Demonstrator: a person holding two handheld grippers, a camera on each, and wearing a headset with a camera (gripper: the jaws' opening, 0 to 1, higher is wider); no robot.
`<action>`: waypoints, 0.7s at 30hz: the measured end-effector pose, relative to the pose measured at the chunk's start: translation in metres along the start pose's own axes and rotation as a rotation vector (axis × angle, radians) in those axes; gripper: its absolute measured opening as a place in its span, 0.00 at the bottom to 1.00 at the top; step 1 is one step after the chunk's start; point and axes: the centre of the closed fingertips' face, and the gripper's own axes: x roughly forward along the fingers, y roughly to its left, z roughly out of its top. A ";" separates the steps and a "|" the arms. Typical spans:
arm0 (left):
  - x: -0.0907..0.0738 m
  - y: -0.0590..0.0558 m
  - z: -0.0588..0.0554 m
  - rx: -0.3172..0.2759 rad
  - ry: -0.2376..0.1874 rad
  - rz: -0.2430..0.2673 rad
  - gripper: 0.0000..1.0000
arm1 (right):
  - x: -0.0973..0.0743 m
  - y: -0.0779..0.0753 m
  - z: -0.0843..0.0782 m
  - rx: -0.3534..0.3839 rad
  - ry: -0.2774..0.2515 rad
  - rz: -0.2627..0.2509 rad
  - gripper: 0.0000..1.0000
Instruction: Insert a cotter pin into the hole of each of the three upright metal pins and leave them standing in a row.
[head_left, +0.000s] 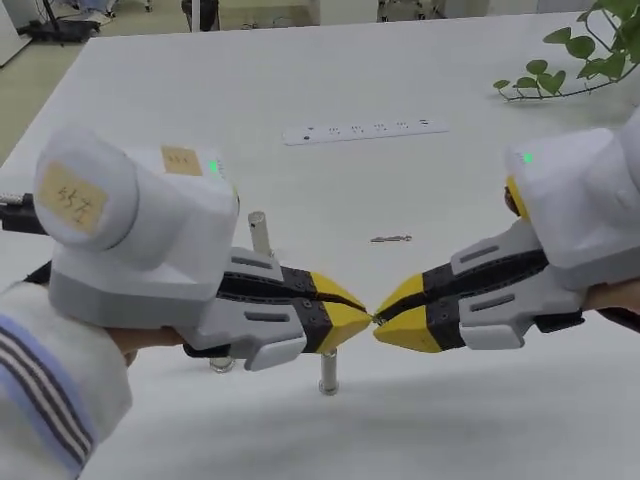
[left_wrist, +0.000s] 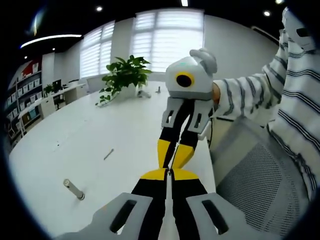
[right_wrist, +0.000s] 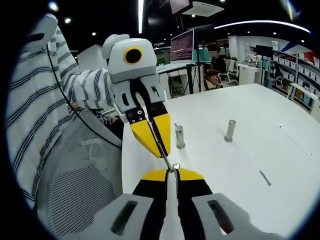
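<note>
Tip to tip above the table (head_left: 480, 420): left gripper (head_left: 362, 313) and right gripper (head_left: 386, 325), jaws of both pressed together on a cotter pin (right_wrist: 170, 161), with thin wire running from the left tips to an eye at the right tips. Just below, nearest pin (head_left: 328, 376) upright; back pin (head_left: 258, 232) behind; what looks like a third pin (head_left: 220, 365) half hidden under the left gripper. Second cotter pin (head_left: 390, 239) lying loose farther back. Probably light, stiff, springy and slick. Best gripped near the eye, legs left free for the hole. Easily bent or dropped.
</note>
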 end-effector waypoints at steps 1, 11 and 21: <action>0.000 0.000 0.000 0.002 0.000 0.000 0.00 | 0.000 0.001 0.000 -0.002 0.000 0.004 0.00; -0.003 -0.003 -0.005 0.030 0.015 -0.003 0.00 | 0.001 0.004 0.001 -0.024 0.002 0.017 0.00; -0.002 -0.003 -0.015 0.036 0.036 -0.001 0.00 | 0.001 0.006 0.001 -0.046 0.001 0.024 0.00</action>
